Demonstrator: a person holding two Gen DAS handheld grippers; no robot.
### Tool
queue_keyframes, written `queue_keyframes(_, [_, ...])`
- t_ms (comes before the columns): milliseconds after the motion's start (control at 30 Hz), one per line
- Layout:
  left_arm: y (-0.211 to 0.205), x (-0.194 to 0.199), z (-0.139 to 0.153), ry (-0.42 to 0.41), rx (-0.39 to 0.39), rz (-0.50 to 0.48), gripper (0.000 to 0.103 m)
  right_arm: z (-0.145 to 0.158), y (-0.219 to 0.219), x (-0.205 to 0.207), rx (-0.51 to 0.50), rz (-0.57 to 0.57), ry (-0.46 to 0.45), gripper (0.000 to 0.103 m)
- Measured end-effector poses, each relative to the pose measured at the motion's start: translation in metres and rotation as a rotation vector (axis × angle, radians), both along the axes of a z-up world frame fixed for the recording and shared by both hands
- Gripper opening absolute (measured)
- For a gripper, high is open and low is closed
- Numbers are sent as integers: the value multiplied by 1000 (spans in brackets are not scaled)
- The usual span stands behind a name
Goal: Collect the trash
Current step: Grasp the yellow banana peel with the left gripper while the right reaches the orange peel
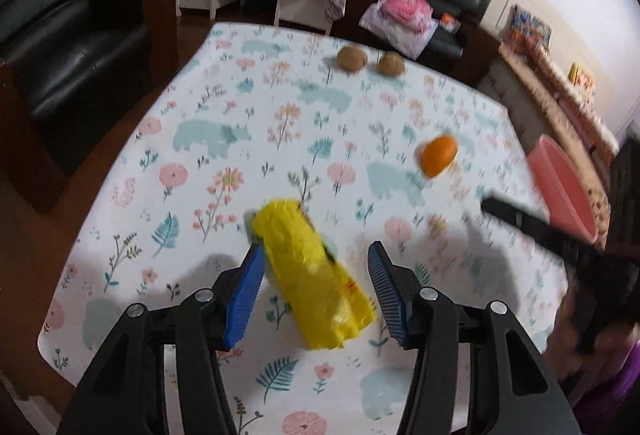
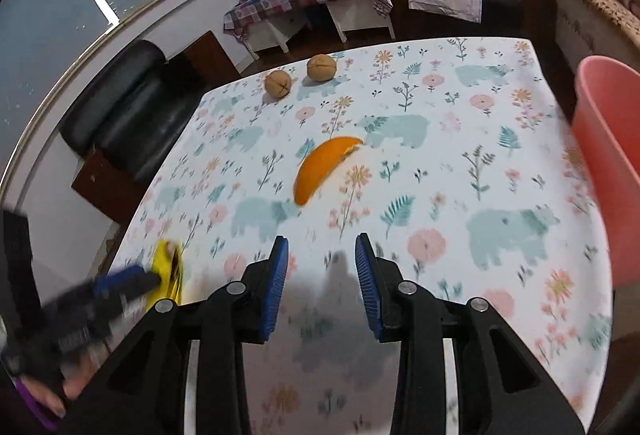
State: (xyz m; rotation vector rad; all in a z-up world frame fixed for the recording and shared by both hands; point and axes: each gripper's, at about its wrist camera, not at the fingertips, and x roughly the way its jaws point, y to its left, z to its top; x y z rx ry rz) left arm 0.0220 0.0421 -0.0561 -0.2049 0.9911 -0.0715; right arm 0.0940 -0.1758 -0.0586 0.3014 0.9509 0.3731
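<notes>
The left gripper point(image 1: 316, 259) stands spread apart around a yellow wrapper point(image 1: 312, 275) lying between its blue pads, not clamped. The right gripper point(image 2: 322, 255) is released and empty; an orange peel point(image 2: 324, 167) lies ahead of it, two walnuts point(image 2: 300, 77) beyond, a pink bin point(image 2: 608, 171) right.

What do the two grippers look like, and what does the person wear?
Each gripper, left gripper and right gripper, has a black plastic frame with silver round bolts and two blue ribbed pads. No cables show. A purple sleeve covers the person's arm at the picture's edge.
</notes>
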Motion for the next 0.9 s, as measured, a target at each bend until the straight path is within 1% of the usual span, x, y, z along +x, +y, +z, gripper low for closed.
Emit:
queue_keyframes(33, [0,1,-4,15,-5,-2,42,-1,1,5,7,-6,3,35])
queue_keyframes(67, [1,2,-7,29,-7,0,38,-3,2,11,17,-16,9,35])
queue_keyframes(100, [3,3,-11,44,-10,8,31,-5,3,16,28,-22,15,35])
queue_keyframes(167, [8,3,-13,49,-31,20,27,-8,6,26,46,-31,28,35])
queue_keyframes(233, [11,3,-13,47,-33,27,17,-11,10,35,51,-36,42,35])
queue_keyframes(333, [14,1,-11,35,-29,32,12,-15,18,45,57,-49,52,35])
queue_keyframes(467, [15,-1,-7,18,-26,37,10,-18,27,55,38,-63,41,35])
queue_keyframes(533, [15,-2,-7,16,-23,37,10,-20,31,60,23,-53,44,35])
queue_keyframes(567, [15,-2,-6,15,-22,38,10,-19,33,60,4,-53,30,35])
queue_keyframes(600, [15,-2,-7,15,-23,37,10,-19,34,60,-4,-47,25,25])
queue_keyframes(633, [15,-2,-6,13,-22,36,10,-19,34,60,-1,-40,24,20])
queue_keyframes(667, [15,-3,-5,8,-21,36,9,-20,34,59,14,-27,25,18])
queue_keyframes(733, [14,-3,-1,-4,-19,33,9,-18,33,53,18,-7,18,10])
queue_keyframes(767, [13,-3,1,-13,-16,31,9,-17,32,51,22,1,14,7])
queue_keyframes(833, [11,-4,6,-35,-18,27,9,-13,26,42,37,16,8,7])
queue_keyframes(900, [8,-4,13,-61,-19,18,9,-6,21,31,24,28,-20,7])
